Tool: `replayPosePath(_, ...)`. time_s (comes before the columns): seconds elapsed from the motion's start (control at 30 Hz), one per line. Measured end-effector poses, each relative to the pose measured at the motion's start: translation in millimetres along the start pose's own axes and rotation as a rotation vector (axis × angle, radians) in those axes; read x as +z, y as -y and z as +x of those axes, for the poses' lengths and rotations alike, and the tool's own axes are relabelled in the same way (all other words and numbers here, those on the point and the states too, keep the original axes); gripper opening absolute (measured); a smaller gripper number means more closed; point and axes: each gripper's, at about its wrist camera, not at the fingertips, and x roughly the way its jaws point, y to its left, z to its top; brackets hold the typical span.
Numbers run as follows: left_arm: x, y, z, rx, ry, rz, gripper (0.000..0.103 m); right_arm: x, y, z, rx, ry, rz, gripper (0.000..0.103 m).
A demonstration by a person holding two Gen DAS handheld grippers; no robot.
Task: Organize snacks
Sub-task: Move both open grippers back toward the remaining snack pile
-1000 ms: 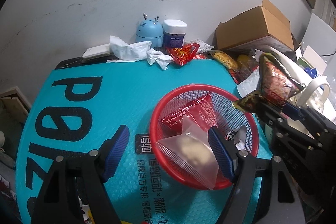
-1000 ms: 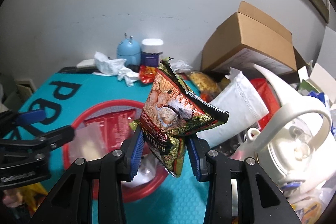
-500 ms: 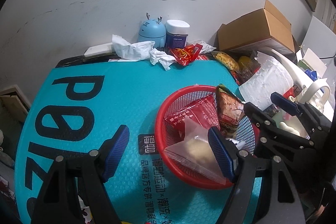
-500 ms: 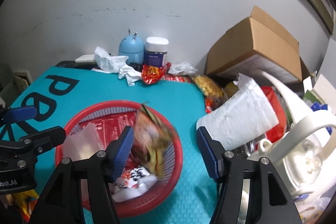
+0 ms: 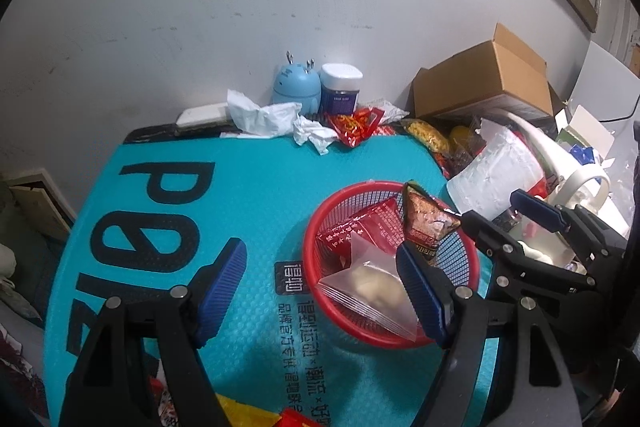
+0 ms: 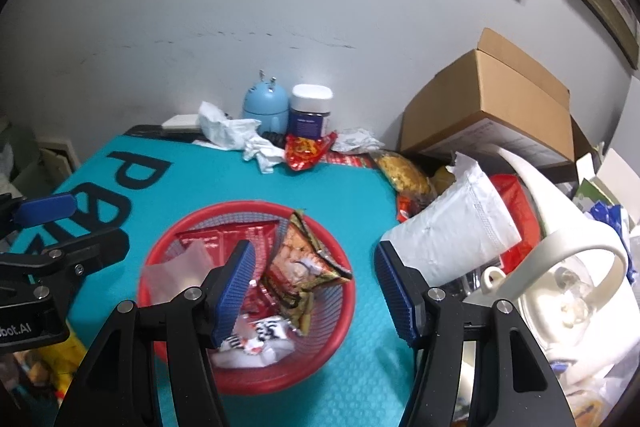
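A red mesh basket [image 5: 309, 247] [image 6: 248, 205] sits on the teal mat. In it lie a red packet [image 5: 368, 227] [image 6: 224, 237], a clear bag [image 5: 372, 287] [image 6: 176, 273], a small white packet [image 6: 256, 337] and a brown-gold snack packet [image 5: 426, 223] [image 6: 298, 263] leaning on the right side. My right gripper [image 6: 316, 287] hangs open above the basket with nothing between its pads. My left gripper [image 5: 320, 291] is wide open over the basket's left rim and holds nothing. Each gripper shows at the edge of the other's view.
At the back stand a blue egg-shaped gadget [image 5: 297, 87], a white-lidded jar [image 5: 341, 87], crumpled tissues [image 5: 264, 117] and a red-yellow packet [image 5: 356, 125]. To the right are a cardboard box [image 6: 492, 107], a white padded bag [image 6: 448, 227], a white kettle [image 6: 576, 291] and yellow snacks [image 6: 404, 175].
My right gripper let go of the brown-gold packet, which dropped into the basket and settled there. Both grippers then rose a little.
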Motion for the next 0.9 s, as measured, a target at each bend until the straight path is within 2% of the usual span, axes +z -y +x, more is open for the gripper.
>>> replayPosePath(0.3,-0.6,0.0,-47.1,0.019,0.073,-0.007,0.077,4.1,-9.4,-47.8,0.023,0.073,-0.027,0.062)
replayPosePath(0.43,-5.2,-0.8,-66.4,0.029,0.097,-0.012,0.077,2.6,-13.9,-65.5,0.077,0.083,-0.023,0.062)
replayPosePath(0.9,-36.5,-4.1,-126.7,0.028,0.150,-0.018,0.077,-20.2,-38.2,-132.4,0.148,0.137,-0.070,0.062)
